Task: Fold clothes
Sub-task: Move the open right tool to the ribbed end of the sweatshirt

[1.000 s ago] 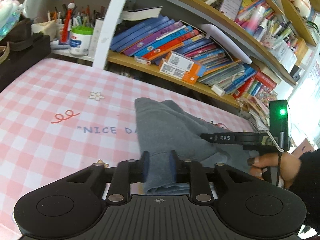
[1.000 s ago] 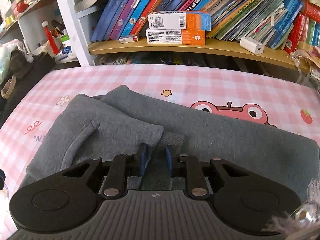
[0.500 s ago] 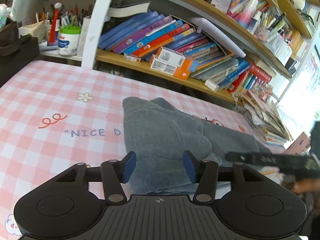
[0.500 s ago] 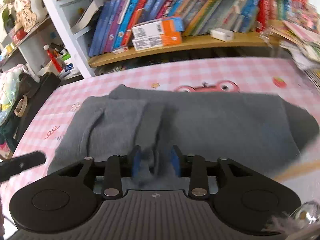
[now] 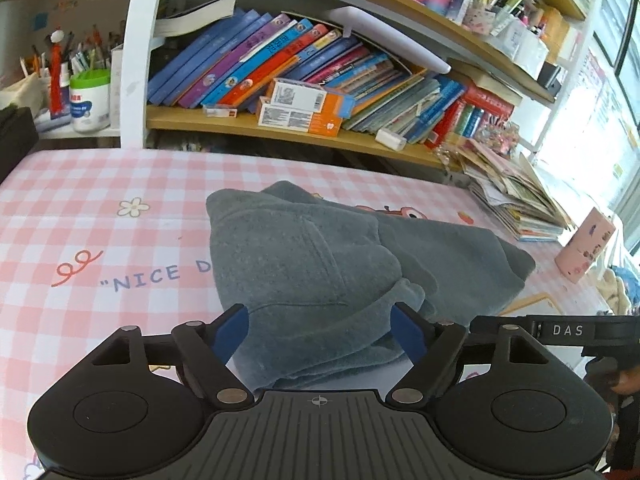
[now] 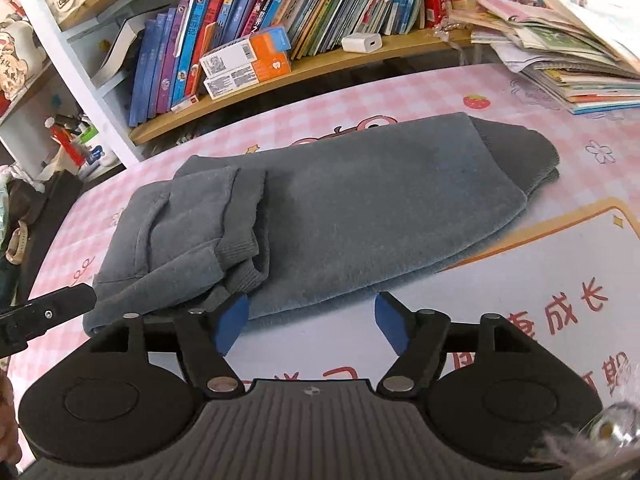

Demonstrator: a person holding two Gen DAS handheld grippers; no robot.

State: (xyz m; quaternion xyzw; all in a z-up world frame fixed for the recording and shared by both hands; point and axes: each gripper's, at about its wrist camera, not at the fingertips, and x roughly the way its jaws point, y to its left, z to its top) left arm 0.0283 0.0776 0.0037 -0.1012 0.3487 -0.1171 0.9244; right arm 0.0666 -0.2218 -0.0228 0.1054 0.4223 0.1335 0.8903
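A grey fleece garment (image 5: 304, 264) lies folded on the pink checked table cover (image 5: 100, 208), a cuffed sleeve laid over its left part (image 6: 224, 240). My left gripper (image 5: 320, 330) hovers at the garment's near edge with jaws opening wide; the cloth lies between the blue pads (image 5: 230, 330) but they do not press it. My right gripper (image 6: 312, 324) stands just off the garment's near hem (image 6: 320, 296), jaws opening, with only the table cover between its pads (image 6: 390, 326). The right gripper's arm (image 5: 560, 330) shows at the right of the left wrist view.
A bookshelf (image 5: 280, 124) packed with leaning books runs along the back edge. A stack of magazines (image 6: 572, 64) lies at the far right of the table, a pink box (image 5: 584, 252) beside it. Pen cups (image 5: 88, 96) and a dark object (image 6: 36, 216) stand at the left.
Both grippers were shut on folds of the grey garment and have let go, their jaws spreading wide. The right gripper has drawn back to the right, off the cloth.
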